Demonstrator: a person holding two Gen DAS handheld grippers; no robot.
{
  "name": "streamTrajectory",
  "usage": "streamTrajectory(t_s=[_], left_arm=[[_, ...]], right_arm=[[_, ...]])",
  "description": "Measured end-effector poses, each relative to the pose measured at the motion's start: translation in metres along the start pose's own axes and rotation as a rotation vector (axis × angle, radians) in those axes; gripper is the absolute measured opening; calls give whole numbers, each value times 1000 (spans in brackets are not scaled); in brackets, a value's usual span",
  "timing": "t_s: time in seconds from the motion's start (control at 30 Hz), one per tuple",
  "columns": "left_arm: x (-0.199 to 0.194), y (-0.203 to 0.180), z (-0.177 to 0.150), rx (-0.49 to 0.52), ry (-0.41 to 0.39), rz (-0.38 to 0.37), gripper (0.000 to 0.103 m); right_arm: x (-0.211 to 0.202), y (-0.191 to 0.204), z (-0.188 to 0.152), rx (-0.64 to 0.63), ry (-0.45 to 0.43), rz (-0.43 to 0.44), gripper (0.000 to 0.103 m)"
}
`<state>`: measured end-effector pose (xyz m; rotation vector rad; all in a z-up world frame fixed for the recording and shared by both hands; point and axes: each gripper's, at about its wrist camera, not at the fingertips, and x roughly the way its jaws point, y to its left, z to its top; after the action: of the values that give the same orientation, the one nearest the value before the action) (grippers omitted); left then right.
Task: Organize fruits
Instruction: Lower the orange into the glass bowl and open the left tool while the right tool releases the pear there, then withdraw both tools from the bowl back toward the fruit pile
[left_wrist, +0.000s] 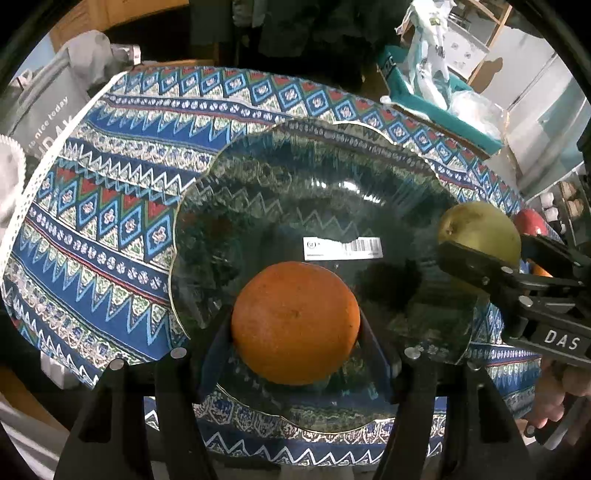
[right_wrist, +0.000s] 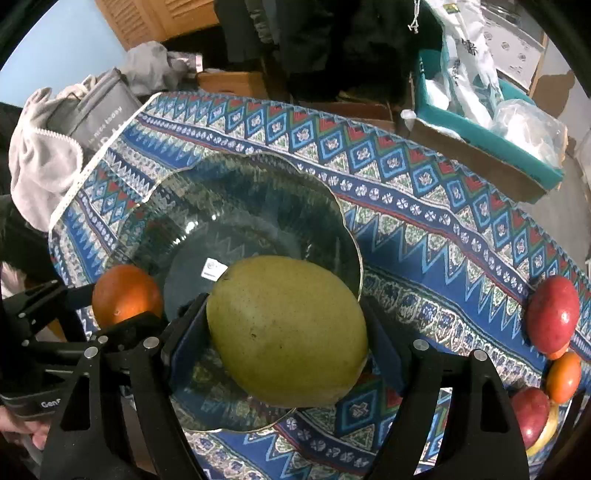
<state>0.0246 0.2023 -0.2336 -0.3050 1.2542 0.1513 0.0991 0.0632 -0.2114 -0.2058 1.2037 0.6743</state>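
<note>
Between the left gripper's (left_wrist: 295, 332) fingers sits an orange (left_wrist: 295, 323), clamped above the near side of a glass bowl (left_wrist: 258, 177) whose white barcode sticker (left_wrist: 341, 247) is too small to read. Beside it the right gripper (right_wrist: 286, 332), marked "DAS", grips a green mango (right_wrist: 286, 332) over the bowl's rim. Beyond the patterned tablecloth (left_wrist: 92, 221) a grey bag (left_wrist: 48, 107) reads "nice today".

A patterned cloth (left_wrist: 110, 192) in blue, red and white covers the surface; a grey bag (right_wrist: 99, 110) with white lettering stands off its far left corner, a grey garment (right_wrist: 40, 158) slumped against it; a teal box (right_wrist: 491, 147) holding plastic bags (right_wrist: 476, 70) sits beyond the far right edge.
</note>
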Motion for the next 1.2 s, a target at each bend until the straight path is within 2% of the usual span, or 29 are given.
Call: streamTrajectory(t_s=[0.2, 0.3, 0.33, 0.37, 0.43, 0.63, 0.77, 0.97, 1.2], left_arm=[[15, 3, -4, -30, 76, -2, 67], [18, 5, -6, -38, 88, -8, 68], [16, 4, -6, -35, 75, -8, 69], [13, 3, -6, -31, 59, -18, 76], [5, 0, -5, -25, 28, -5, 81], [-9, -13, -5, 46, -34, 48, 81], [-21, -21, -3, 68, -70, 50, 81], [-44, -46, 2, 120, -152, 19, 82], [-62, -76, 0, 171, -194, -41, 82]], right_arm=[[7, 5, 1, 0, 26, 19, 81], [11, 7, -1, -5, 38, 19, 81], [11, 7, -1, -5, 35, 23, 81], [9, 7, 0, 0, 26, 32, 81], [3, 5, 3, 18, 0, 55, 81], [-15, 4, 8, 39, -48, 65, 81], [-31, 1, 9, 44, -88, 51, 81], [-66, -5, 8, 36, -170, -14, 81], [-105, -24, -1, 47, -240, -94, 81]])
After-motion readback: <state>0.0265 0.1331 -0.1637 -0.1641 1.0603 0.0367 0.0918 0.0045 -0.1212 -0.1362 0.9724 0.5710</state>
